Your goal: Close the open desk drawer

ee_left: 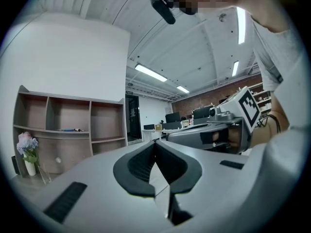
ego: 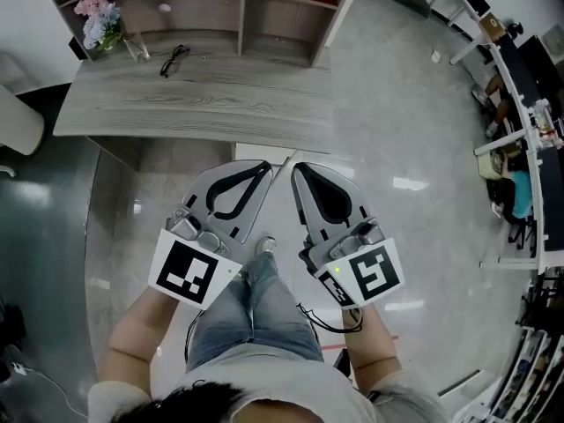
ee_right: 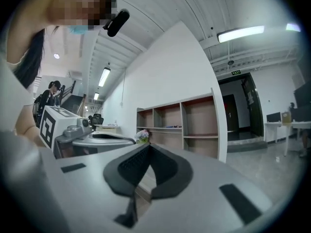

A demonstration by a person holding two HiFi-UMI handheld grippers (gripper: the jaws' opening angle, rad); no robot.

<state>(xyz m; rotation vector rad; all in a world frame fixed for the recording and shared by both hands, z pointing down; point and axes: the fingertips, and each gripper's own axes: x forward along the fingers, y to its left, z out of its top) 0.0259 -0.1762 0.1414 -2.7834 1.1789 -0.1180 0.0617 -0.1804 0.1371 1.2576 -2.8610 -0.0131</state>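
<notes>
The worktop (ego: 220, 104) fills the 12 o'clock part of the head view. The open drawer (ego: 260, 153) shows only as a pale strip sticking out from under its front edge, at 12 o'clock from both gripper tips and just beyond them.

The main risk, as I judge it, is a lopsided push. The left gripper (ego: 264, 173) and right gripper (ego: 300, 171) are both fully closed on nothing, tips nearly meeting. If those narrow tips press one corner of the drawer front, it could skew and jam. They could also slip off the thin edge and strike the worktop's underside. A hard shove might slam the drawer and jolt what stands on top.

The shelf unit (ego: 229, 7) at 12 o'clock, behind the worktop, is the largest container. Its compartments look mostly bare, apart from a small pale object (ego: 164, 8) in one. The drawer's inside is hidden, so I cannot tell what it holds. At 10 o'clock a vase (ee_left: 30, 168) holds pink and blue flowers (ego: 99, 18). A pair of eyeglasses (ego: 174, 60) lies near it, loose on the worktop.
</notes>
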